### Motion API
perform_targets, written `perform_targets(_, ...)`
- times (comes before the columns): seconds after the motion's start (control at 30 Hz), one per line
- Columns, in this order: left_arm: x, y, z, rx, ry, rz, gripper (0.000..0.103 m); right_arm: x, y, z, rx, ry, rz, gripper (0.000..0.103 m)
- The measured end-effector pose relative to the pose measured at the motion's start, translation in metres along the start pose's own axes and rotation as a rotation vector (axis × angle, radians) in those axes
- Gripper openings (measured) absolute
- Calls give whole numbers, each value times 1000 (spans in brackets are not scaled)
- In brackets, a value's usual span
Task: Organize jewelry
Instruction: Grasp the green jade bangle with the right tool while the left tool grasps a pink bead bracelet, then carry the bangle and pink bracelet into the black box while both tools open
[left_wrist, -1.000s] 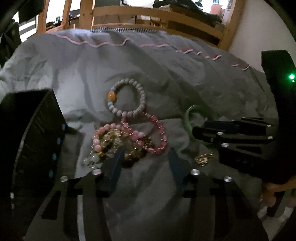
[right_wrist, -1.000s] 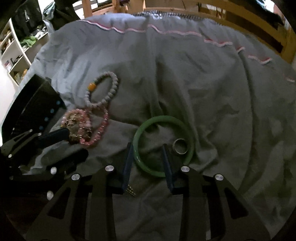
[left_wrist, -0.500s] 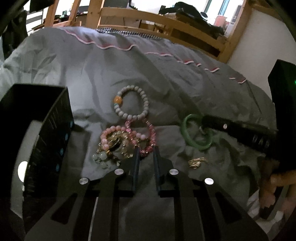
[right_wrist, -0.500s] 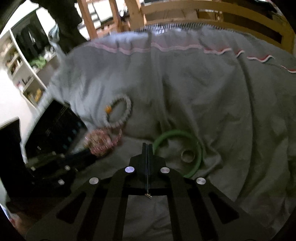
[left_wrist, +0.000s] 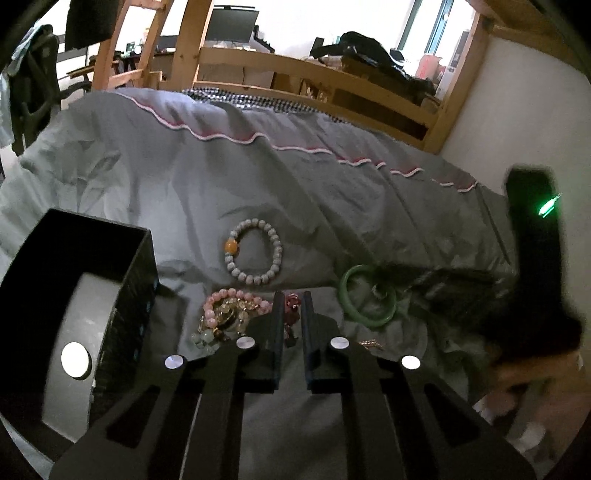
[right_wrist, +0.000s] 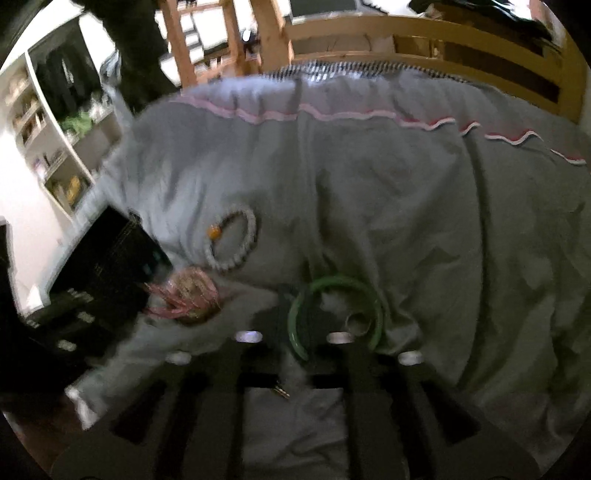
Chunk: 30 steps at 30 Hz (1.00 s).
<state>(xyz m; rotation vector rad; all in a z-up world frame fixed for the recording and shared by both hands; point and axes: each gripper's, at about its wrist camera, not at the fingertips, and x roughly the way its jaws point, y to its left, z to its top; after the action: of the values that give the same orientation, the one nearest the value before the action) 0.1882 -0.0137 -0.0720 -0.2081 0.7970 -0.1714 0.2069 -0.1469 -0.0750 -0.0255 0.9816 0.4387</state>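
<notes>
On a grey quilt lie a grey bead bracelet with one orange bead, a heap of pink and amber bead bracelets, a green bangle with a small ring inside it, and a small gold piece. My left gripper is nearly shut on a dark pink bracelet at the heap's right edge. My right gripper is blurred; the bangle's left rim sits between its fingers.
A black box with a white lining stands open at the left of the jewelry. A wooden bed rail runs along the far side. White shelves stand at the left. The right gripper's body is beside the bangle.
My left gripper closed on the pink bracelet and pulled back a little. My right gripper shut, then spread again and moved in on the bangle; its view is blurred by motion.
</notes>
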Motion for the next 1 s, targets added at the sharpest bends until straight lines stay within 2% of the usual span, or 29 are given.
perform_targets(0.03, -1, -1, 0, 4, -2, 3, 8, 6, 2, -3, -17, -4, -14, 68)
perform_targets(0.07, -1, -2, 0, 5, -2, 3, 8, 12, 2, -5, -24, 5, -25, 68)
perform_targets(0.13, 0, -2, -1, 1, 7, 0, 8, 29, 0, -10, -26, 53, -66, 53)
perform_targets(0.17, 1, -2, -1, 1, 11, 1, 8, 37, -3, -12, -19, 84, -74, 40)
perform_targets(0.2, 2, -1, -2, 1, 16, 2, 8, 40, -5, -13, -11, 92, -49, 32)
perform_targets(0.23, 1, 0, -2, -3, 17, 1, 8, 41, -5, -13, -12, 95, -30, 27)
perform_targets(0.3, 0, 1, -2, -9, 15, -3, 8, 37, 2, -11, -31, 85, -3, 7)
perform_targets(0.4, -4, 2, 0, -12, 3, -3, 8, 23, -2, -5, 20, 19, 59, 7)
perform_targets(0.5, 2, 2, -3, 0, 32, -15, 8, 15, -11, 1, 58, 0, 72, 7)
perform_targets(0.57, 10, 1, -7, 8, 58, -10, 18, 17, -10, 1, 59, 9, 73, 7)
perform_targets(0.63, 21, -2, -13, 24, 96, -13, 54, 21, -6, -2, 50, 32, 70, 7)
perform_targets(0.7, 28, -7, -19, 50, 109, 8, 60, 26, -4, -5, 47, 65, 56, 8)
perform_targets(0.8, 42, -9, -26, 69, 151, 32, 59, 32, -7, -9, 51, 86, 42, 11)
perform_targets(0.87, 52, -6, -30, 60, 193, 36, 34, 35, -9, -12, 59, 93, 39, 18)
perform_targets(0.9, 56, -4, -32, 48, 211, 28, 24, 38, -9, -13, 60, 101, 28, 29)
perform_targets(0.97, 53, 0, -32, 28, 203, 11, 19, 46, -7, -17, 53, 121, 13, 42)
perform_targets(1.0, 51, 0, -30, 31, 197, 7, 11, 48, -3, -18, 33, 112, 4, 43)
